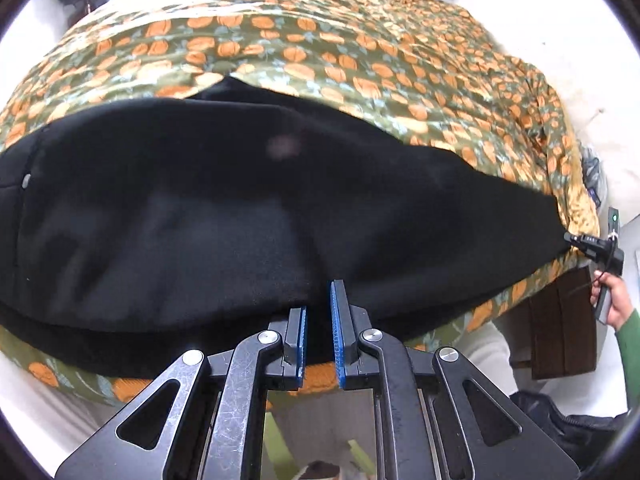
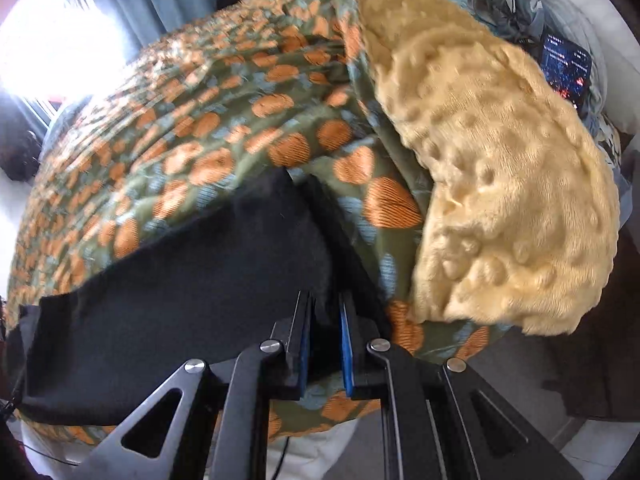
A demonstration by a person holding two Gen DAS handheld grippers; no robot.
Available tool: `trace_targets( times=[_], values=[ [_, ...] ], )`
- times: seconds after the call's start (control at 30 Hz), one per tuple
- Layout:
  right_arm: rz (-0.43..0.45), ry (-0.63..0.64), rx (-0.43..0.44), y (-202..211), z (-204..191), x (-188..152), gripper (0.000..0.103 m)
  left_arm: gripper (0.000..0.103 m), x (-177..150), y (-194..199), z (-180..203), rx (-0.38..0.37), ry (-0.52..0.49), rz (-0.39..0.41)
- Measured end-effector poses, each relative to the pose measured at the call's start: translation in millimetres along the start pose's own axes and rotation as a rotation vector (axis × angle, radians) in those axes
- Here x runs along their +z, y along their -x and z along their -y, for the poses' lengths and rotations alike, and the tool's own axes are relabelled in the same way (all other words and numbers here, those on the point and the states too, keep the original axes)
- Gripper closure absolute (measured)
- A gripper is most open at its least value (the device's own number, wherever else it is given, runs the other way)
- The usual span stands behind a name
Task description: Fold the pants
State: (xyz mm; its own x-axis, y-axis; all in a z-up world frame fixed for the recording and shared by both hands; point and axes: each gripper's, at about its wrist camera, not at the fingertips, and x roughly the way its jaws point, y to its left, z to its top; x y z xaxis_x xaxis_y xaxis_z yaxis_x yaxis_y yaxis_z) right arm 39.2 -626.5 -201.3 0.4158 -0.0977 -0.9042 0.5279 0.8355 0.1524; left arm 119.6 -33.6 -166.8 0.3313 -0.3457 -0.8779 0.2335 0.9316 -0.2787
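1. The pants are plain black, soft cloth with a small metal button near one edge.
2. They lie spread lengthwise across a bed's orange-patterned green blanket, doubled over in layers.
3. One end tapers to a stretched, lifted corner.

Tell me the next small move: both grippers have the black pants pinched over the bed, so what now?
Probably lower both ends onto the blanket. The left gripper and right gripper each pinch an edge of the pants, which are stretched between them.
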Motion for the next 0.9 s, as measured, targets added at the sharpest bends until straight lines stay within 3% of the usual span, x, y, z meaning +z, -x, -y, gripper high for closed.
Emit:
trace_targets(
  times=[0.4, 0.73, 0.9],
  values=[
    [0.030, 0.016, -0.047, 10.3, 1.5, -17.5, 0.091, 0.094, -16.2, -4.1, 7.1, 0.067, -0.096, -0.048],
    [0.036, 0.074, -0.127, 4.8, -9.8, -20.3, 0.090, 0.098, -24.8, -3.9, 3.3, 0.062, -0.094, -0.073],
    [0.047, 0.079, -0.137, 5.1, -12.0, -20.7, 0.090, 0.082, -23.1, 5.1, -17.2, -0.016, 0.030, -0.037]
  ],
)
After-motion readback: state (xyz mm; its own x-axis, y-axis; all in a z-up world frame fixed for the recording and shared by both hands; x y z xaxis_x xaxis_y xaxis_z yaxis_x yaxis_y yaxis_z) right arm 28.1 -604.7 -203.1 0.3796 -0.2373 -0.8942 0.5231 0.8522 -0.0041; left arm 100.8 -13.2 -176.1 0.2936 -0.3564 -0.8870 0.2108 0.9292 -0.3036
